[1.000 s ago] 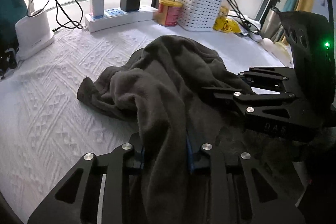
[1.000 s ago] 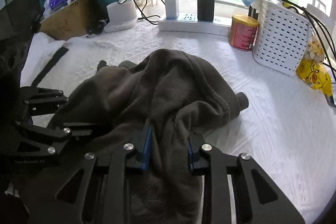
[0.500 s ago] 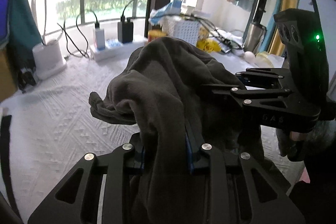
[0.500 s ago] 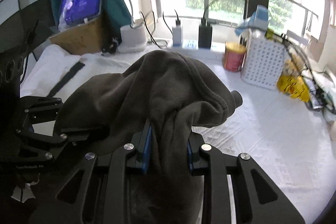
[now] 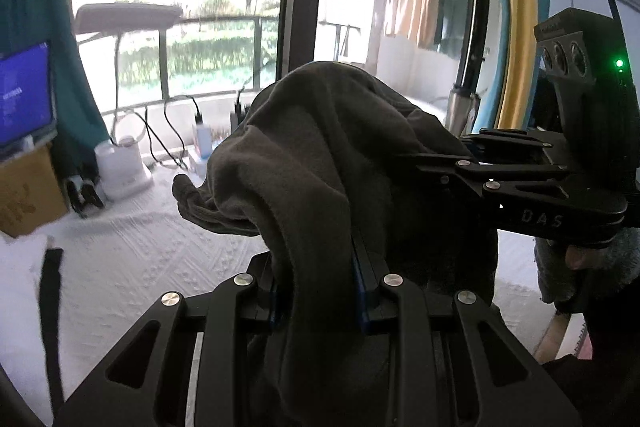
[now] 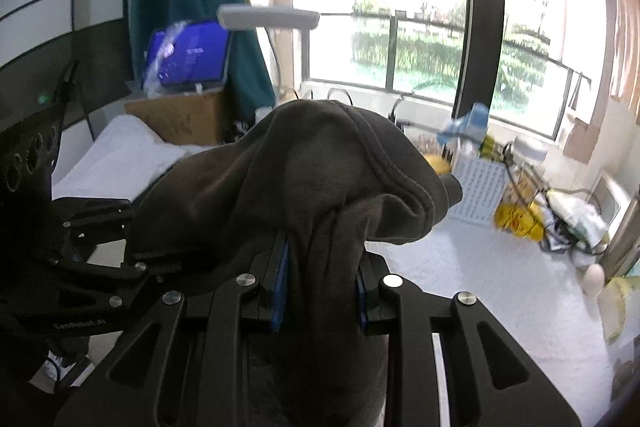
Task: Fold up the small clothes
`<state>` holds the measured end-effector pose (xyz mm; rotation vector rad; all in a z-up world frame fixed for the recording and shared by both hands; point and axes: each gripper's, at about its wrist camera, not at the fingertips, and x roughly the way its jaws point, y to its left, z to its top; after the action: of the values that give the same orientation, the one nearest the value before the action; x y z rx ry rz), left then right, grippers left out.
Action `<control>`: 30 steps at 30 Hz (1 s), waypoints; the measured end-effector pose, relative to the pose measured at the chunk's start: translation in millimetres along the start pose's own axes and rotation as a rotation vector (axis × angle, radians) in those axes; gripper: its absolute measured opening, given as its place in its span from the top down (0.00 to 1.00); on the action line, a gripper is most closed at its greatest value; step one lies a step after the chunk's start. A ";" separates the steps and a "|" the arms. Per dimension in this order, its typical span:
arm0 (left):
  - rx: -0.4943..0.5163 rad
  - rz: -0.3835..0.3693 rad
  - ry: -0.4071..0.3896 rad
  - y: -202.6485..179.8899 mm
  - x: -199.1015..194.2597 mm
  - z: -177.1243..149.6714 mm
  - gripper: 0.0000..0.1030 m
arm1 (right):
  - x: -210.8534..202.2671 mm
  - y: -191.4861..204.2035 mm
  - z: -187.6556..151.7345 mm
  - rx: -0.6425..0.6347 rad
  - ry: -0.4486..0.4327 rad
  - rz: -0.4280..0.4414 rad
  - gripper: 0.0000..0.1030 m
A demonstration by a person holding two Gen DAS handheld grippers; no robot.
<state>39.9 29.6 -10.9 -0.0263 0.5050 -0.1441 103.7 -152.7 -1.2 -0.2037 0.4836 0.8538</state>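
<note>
Right wrist view alone shows the white basket; both grippers' fingers clamp the dark garment.

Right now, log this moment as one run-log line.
left gripper: shut on dark grey fleece garment | right gripper: shut on same garment | garment: bunched, held above the white textured cloth

Dark grey fleece garment, soft and thick, bunched into a rounded hump, held up above the white textured bedcover. Cloth is pinched at two spots, a fold running down between each pair of blue-padded fingers. A stitched hem or cuff edge curves across the right side, ending in a small rolled tip. On the left a crumpled flap hangs out sideways. Lower part of the garment drapes down out of sight.
</note>
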 end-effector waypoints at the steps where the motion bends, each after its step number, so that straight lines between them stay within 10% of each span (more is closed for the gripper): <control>1: 0.005 0.004 -0.016 -1.2 -7.3 1.4 0.72 | -6.7 4.4 2.4 -0.007 -0.017 -0.001 0.75; 30: 0.028 0.143 -0.258 17.8 -127.0 13.0 0.72 | -75.0 100.3 54.1 -0.164 -0.303 0.107 0.75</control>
<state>-61.4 65.4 60.4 0.0188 0.2464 -0.0067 3.0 -118.9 84.4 -0.1959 0.1415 1.0112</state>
